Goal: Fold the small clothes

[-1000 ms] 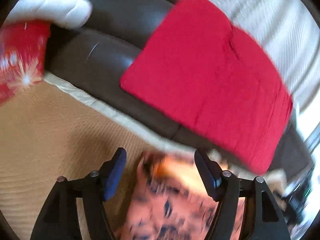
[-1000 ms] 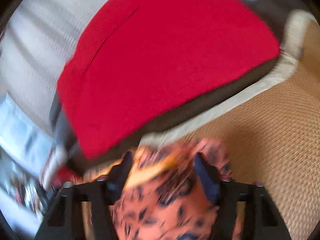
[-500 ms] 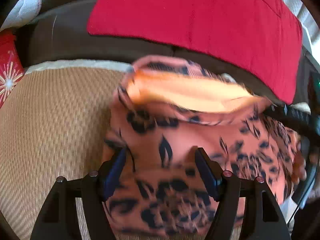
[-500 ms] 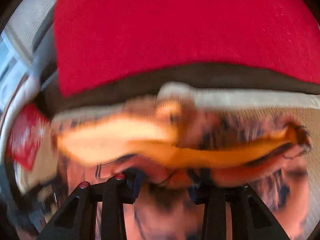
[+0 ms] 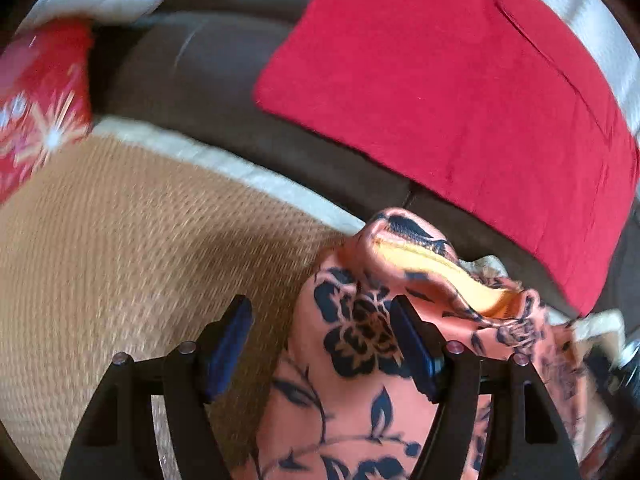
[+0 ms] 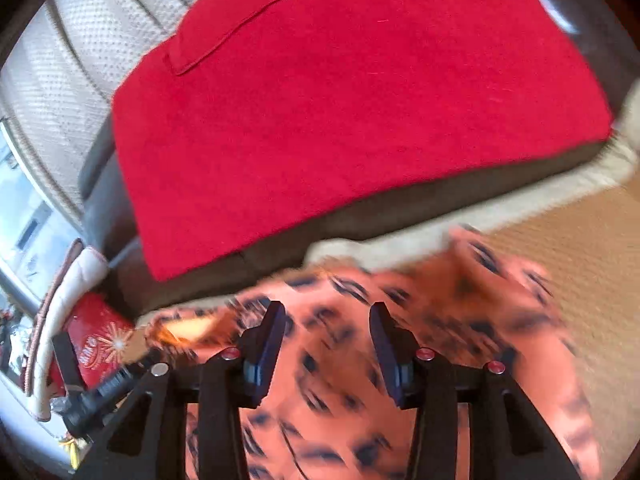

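Only the left wrist view shows the yellow lining of the one orange flowered garment, which lies at the woven mat's far edge. The left gripper and right gripper are both spread, gripping nothing. One red cushion lies behind.

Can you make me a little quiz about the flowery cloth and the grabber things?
1. True or false: the orange floral garment is neatly folded flat.
2. What colour is the big cloth on the dark sofa cushion? A blue, B red, C green.
3. Fill the gap: the left gripper has its fingers ____, with nothing pinched between them.

Key
1. False: it lies bunched and rumpled on the woven tan mat.
2. B.
3. Open; the right gripper is open too, with the garment under it.
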Available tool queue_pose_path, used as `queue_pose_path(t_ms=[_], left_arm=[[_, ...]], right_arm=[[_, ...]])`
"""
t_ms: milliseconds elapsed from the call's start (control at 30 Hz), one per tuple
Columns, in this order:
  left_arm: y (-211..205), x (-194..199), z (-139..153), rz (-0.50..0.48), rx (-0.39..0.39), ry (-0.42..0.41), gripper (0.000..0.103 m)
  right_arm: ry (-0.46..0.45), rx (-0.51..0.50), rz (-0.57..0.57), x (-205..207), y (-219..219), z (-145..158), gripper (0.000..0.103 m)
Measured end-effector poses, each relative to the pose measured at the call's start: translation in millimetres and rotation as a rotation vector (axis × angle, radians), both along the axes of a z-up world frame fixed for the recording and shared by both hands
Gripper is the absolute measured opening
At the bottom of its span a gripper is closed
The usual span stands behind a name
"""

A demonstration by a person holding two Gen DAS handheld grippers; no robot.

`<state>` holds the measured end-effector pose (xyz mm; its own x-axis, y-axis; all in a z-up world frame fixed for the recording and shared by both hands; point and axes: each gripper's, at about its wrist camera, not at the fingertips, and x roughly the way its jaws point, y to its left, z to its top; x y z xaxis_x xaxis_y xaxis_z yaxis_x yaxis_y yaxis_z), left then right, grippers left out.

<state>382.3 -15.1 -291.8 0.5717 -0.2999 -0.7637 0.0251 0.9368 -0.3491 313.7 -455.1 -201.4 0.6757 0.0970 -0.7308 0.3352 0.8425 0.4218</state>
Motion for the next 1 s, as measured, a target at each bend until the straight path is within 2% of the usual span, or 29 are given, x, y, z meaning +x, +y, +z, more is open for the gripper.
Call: queue_pose_path(t_ms=[67,133,200,267,300,333,400,433,467,533,600,700,800,900,1000], left_arm=[[-6,-13,2,-0.019,0.009,0.022,0.072],[-9,-31,-2,-0.021,0.065,0.037,0.072],[-10,-42,-6,-0.027,0.124,0.041,0.072],[-19,-41,-24,-0.071,0.249,0.109,0.072],[-23,-41,-37,-0.110,0.281,0.171,0.072],[-21,-44,-41,-0.114,0.263,0.192,0.072],[-5,-60,-26,-0.068,0.164,0.156,0.072],[0,-67,-21,-0.065,0.125,0.144,0.072],[6,-76,-14,-0.066,0.074,0.137,0.072],[13,-92,-10,-0.070,0.005,0.153,0.072],[17,-119,-10,-0.071,-0.080,0.163,0.073],[22,-139,-24,-0.082,-0.199,0.233,0.075],[26,-142,-41,-0.029,-0.286,0.308,0.075],[29,-138,-55,-0.007,-0.372,0.316,0.075],[34,-128,-58,0.025,-0.437,0.292,0.075]], right_arm=[[0.023,0.044,-0.026,-23,-9,-1,0.047],[0.046,0.058,-0.065,-48,-21,1,0.047],[0.111,0.073,-0.121,-67,-33,-13,0.048],[0.180,0.098,-0.126,-76,-42,-33,0.048],[0.180,0.109,-0.111,-79,-43,-39,0.048],[0.154,0.103,-0.115,-84,-42,-33,0.048],[0.125,0.171,-0.121,-93,-42,-21,0.049],[0.070,0.212,-0.118,-104,-42,-15,0.057],[0.025,0.230,-0.122,-118,-40,-6,0.060],[-0.004,0.250,-0.140,-138,-37,3,0.064],[-0.042,0.324,-0.156,-165,-36,4,0.072],[-0.039,0.435,-0.188,-191,-36,-7,0.072],[0.003,0.479,-0.238,-194,-36,-26,0.072],[0.028,0.526,-0.282,-194,-42,-39,0.072],[0.045,0.554,-0.334,-188,-51,-55,0.072]])
